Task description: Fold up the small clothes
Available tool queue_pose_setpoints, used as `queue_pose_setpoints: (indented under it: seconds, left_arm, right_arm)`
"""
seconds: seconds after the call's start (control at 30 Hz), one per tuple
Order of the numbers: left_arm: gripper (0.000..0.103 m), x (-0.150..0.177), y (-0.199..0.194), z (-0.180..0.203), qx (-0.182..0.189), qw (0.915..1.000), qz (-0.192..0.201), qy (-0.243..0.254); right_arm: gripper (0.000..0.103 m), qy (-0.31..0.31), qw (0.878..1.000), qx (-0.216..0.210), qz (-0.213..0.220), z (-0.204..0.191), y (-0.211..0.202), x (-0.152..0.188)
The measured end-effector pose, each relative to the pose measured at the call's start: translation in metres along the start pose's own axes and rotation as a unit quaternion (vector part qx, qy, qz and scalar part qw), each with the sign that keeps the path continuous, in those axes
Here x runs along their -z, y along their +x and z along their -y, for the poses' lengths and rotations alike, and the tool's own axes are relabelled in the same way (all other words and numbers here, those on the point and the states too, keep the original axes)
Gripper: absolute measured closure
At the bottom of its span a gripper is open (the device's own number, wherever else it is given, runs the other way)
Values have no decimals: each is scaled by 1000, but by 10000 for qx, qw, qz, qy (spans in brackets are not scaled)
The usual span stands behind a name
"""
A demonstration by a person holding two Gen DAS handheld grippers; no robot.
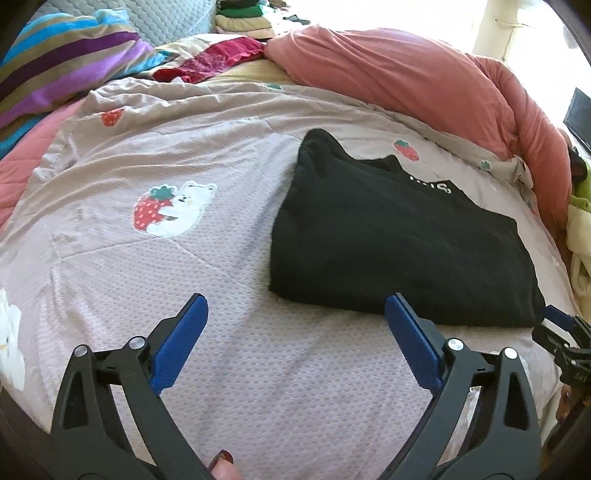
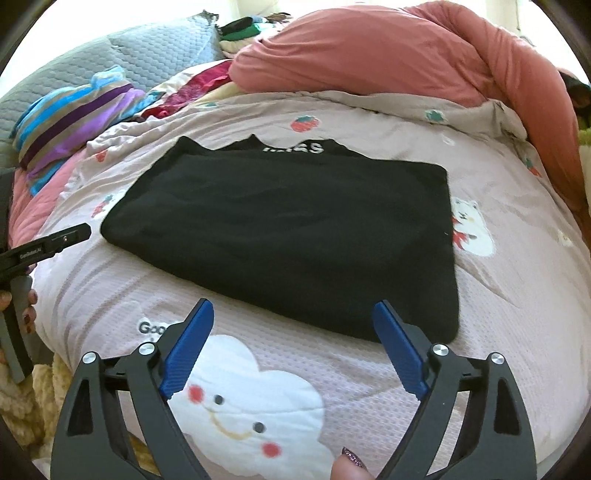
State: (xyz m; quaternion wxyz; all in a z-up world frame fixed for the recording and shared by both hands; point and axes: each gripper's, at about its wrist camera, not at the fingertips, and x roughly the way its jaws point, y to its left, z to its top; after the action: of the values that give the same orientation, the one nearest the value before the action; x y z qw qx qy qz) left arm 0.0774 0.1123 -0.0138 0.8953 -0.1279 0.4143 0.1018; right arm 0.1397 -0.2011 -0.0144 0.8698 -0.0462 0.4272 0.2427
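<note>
A black garment [image 1: 399, 236] with white lettering lies folded into a flat rectangle on the pink bedspread [image 1: 177, 236]. It also shows in the right wrist view [image 2: 295, 229]. My left gripper [image 1: 295, 306] is open and empty, just short of the garment's near left corner. My right gripper [image 2: 293, 310] is open and empty, at the garment's near edge. The right gripper's tip shows in the left wrist view [image 1: 561, 325], and the left gripper shows in the right wrist view [image 2: 48, 243], left of the garment.
A salmon duvet [image 1: 406, 74] is bunched along the far and right side. A striped pillow [image 1: 66, 62], red fabric [image 1: 221, 55] and a pile of folded clothes [image 1: 243, 18] lie at the far left. Bear and strawberry patches [image 1: 170, 210] decorate the bedspread.
</note>
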Motion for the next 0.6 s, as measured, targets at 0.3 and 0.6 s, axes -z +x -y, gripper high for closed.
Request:
queue_pose_setpoints:
  seconds: [0.3, 0.6]
  left_arm:
    - [10, -7, -6, -15, -116, 9998, 79, -167]
    - [10, -16, -1, -29, -346, 9991, 29, -232]
  right_arm:
    - [7, -317, 9994, -137, 90, -28, 6, -10]
    - [5, -643, 9968, -444, 149, -62, 18, -20]
